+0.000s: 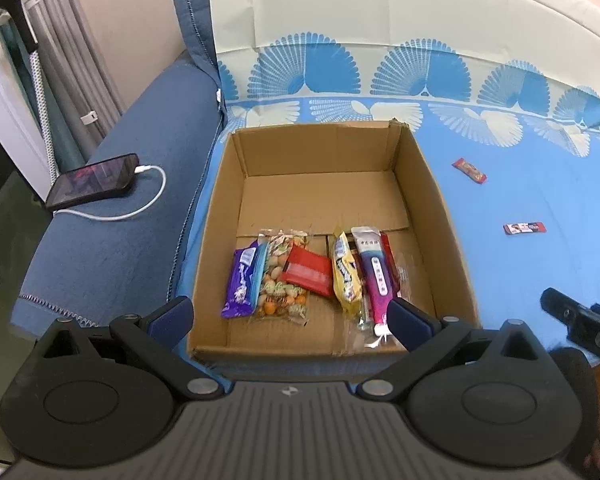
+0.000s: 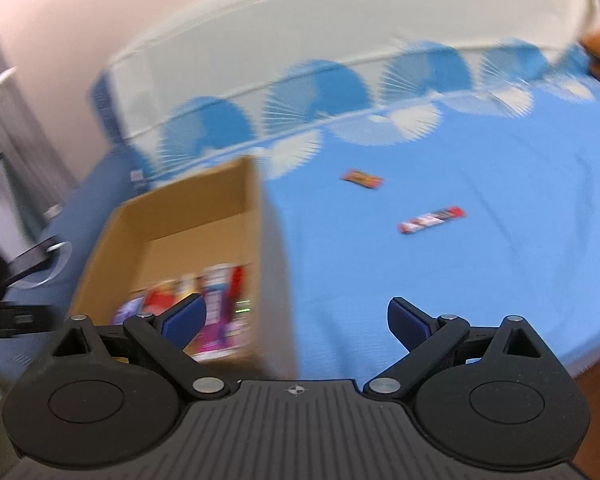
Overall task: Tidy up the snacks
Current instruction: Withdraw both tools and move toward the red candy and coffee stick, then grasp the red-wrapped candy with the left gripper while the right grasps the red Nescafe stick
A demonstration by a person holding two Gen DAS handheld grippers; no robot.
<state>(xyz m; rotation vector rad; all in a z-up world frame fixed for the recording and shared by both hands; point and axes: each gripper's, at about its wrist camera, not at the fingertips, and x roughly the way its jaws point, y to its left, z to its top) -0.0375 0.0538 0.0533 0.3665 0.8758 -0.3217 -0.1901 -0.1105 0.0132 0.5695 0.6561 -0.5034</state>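
So the left gripper [image 1: 290, 316] is held just above the near edge of an open cardboard box [image 1: 420, 168], fingers spread wide with nothing between them. Straight ahead of it, on the box floor, a row of snacks is laid out: a purple packet [image 1: 242, 280] nearest the left finger, then a clear bag of mixed candies [image 1: 284, 280], a red packet [image 1: 308, 274], a yellow packet [image 1: 345, 276] and a pink-and-purple packet [image 1: 374, 276] right in front of the right finger. The far half of the box floor is seen bare.

Off to the right of that gripper, outside the box, two more snacks are left on the blue bedsheet [image 1: 540, 200]: a small red bar [image 1: 469, 170] further away and a red-and-black bar [image 1: 525, 228] nearer. To the left, a phone [image 1: 94, 180] on a white cable is seen lying on the blue sofa arm.

The right gripper [image 2: 296, 320] is also spread wide and empty. Its view is pretty blurred, so details are hard to make out. The box [image 2: 256, 208] is found ahead and to its left, with a smear of coloured packets inside. Ahead and slightly right, the small red bar [image 2: 362, 179] and the red-and-black bar [image 2: 431, 219] are seen on the sheet [image 2: 520, 200], well apart from the fingers.
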